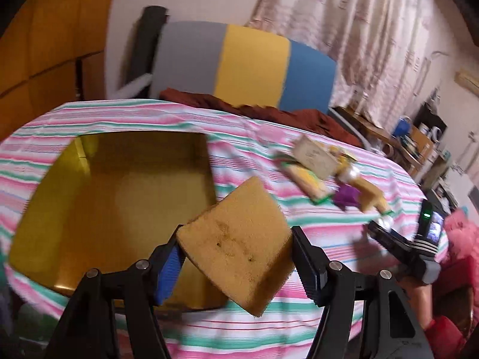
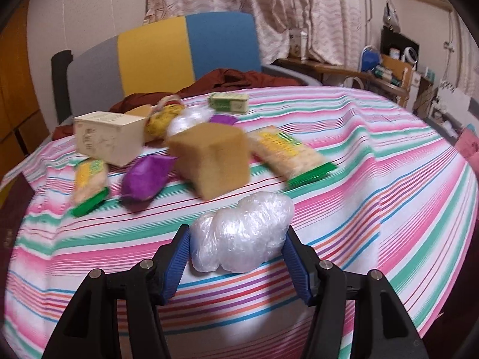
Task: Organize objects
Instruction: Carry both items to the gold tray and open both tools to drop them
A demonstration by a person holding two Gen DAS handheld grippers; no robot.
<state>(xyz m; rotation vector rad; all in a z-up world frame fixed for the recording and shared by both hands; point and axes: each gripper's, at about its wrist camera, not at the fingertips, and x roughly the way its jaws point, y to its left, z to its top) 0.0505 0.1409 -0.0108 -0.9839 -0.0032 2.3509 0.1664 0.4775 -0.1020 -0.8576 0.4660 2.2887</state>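
My left gripper (image 1: 236, 258) is shut on a flat tan sponge (image 1: 239, 245), held tilted above the near right corner of an open yellow box (image 1: 45, 209) on the striped cloth. My right gripper (image 2: 238, 254) is shut on a crumpled clear plastic bundle (image 2: 242, 236), just above the cloth. Beyond it lie a thick tan sponge block (image 2: 212, 158), a purple packet (image 2: 145, 178), two yellow-green packets (image 2: 89, 184) (image 2: 287, 152), a cream box (image 2: 107, 137) and a green-white carton (image 2: 229, 101). The right gripper (image 1: 389, 233) also shows at the right of the left wrist view.
The striped cloth (image 2: 374, 179) covers a rounded table. A dark red fabric (image 2: 227, 79) lies at its far edge, before a grey, yellow and blue chair back (image 2: 167, 51). Cluttered shelves (image 2: 398, 65) and curtains stand to the right. A pink cushion (image 1: 461, 239) is at the table's right.
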